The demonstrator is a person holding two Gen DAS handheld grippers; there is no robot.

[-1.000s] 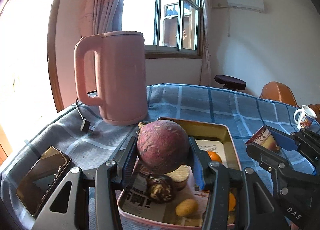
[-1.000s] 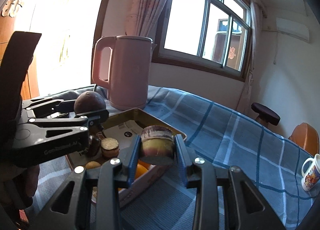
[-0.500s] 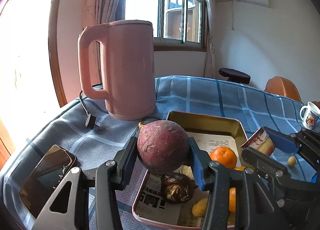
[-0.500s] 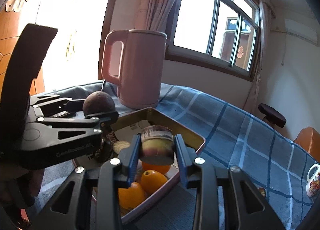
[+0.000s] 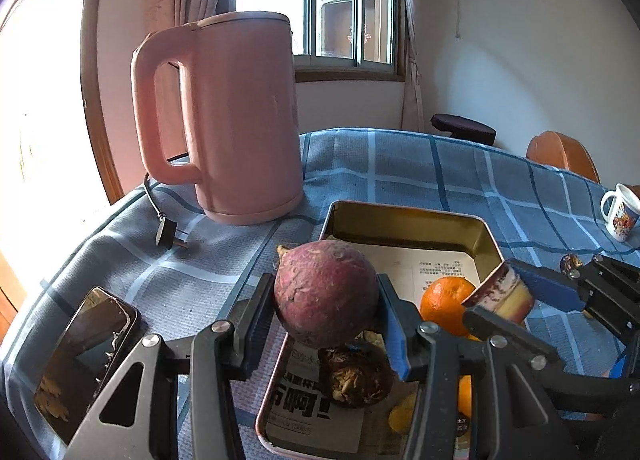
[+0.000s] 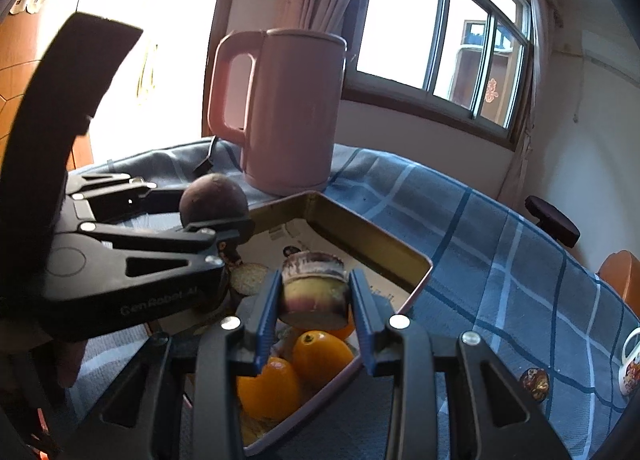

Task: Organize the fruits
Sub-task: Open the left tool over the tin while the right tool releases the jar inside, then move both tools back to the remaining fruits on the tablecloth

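My left gripper point(image 5: 326, 316) is shut on a round purple-red fruit point(image 5: 326, 292) and holds it above the left edge of a gold metal tray point(image 5: 408, 220). My right gripper point(image 6: 314, 296) is shut on a cut purple-and-yellow fruit piece point(image 6: 314, 288) and holds it over the tray point(image 6: 360, 236). The tray is lined with printed paper and holds oranges point(image 5: 448, 300), a dark wrinkled fruit point(image 5: 354, 376) and small yellow fruits point(image 6: 318, 352). The left gripper and its fruit also show in the right wrist view point(image 6: 214, 200).
A pink kettle point(image 5: 228, 116) stands behind the tray, its plug point(image 5: 168, 234) on the blue checked cloth. A phone point(image 5: 86, 356) lies at the left. A mug point(image 5: 620, 216) and a small dark fruit point(image 6: 534, 378) are at the right.
Both grippers have moved back and up with their fruits still held. More of the tray's inside and the oranges show now.
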